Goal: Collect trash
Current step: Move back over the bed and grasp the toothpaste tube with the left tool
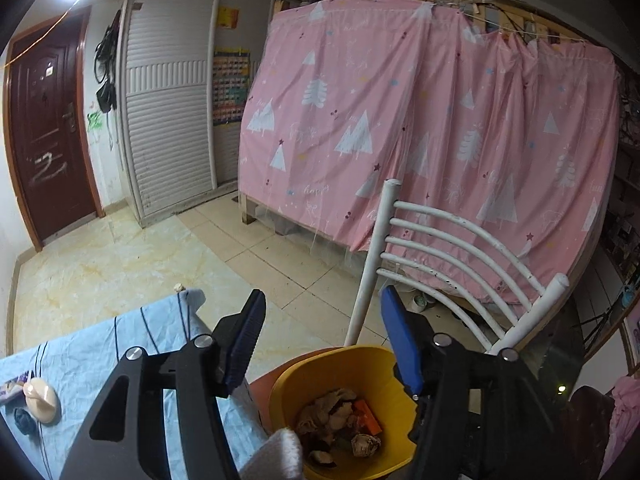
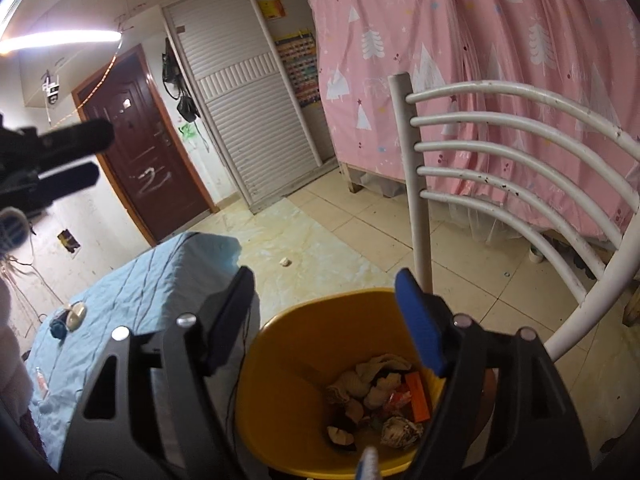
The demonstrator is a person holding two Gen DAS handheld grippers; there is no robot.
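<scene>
At the far left of both views lies the table under a blue cloth [image 1: 100, 360], bearing a cream round object [image 1: 40, 400] in the lower left of the left wrist view; whether it counts as trash cannot be told. On the floor beyond the table's far corner sits a small pale scrap [image 2: 285, 262], a likely remaining item. Centre-frame in each view, low, stands the yellow bin [image 2: 304, 344], holding crumpled paper and an orange wrapper [image 2: 416, 396]. The left gripper [image 1: 324, 340] hangs above the bin's near rim with jaws spread and nothing between them. A white, soft-looking piece [image 1: 280, 452] shows at the bottom edge just below it; what it is cannot be told. The right gripper [image 2: 328, 320] is likewise spread and empty over the bin opening, and a white-and-blue item [image 2: 370, 460] shows at the bottom edge beneath it. The step in hand appears to be release into the bin. Confirm that each piece has dropped inside the rim before withdrawing. Lift clear vertically to avoid tipping the bin. At right, the white chair back [image 2: 520, 152] stands close behind the bin; keep the right gripper off its rails.
</scene>
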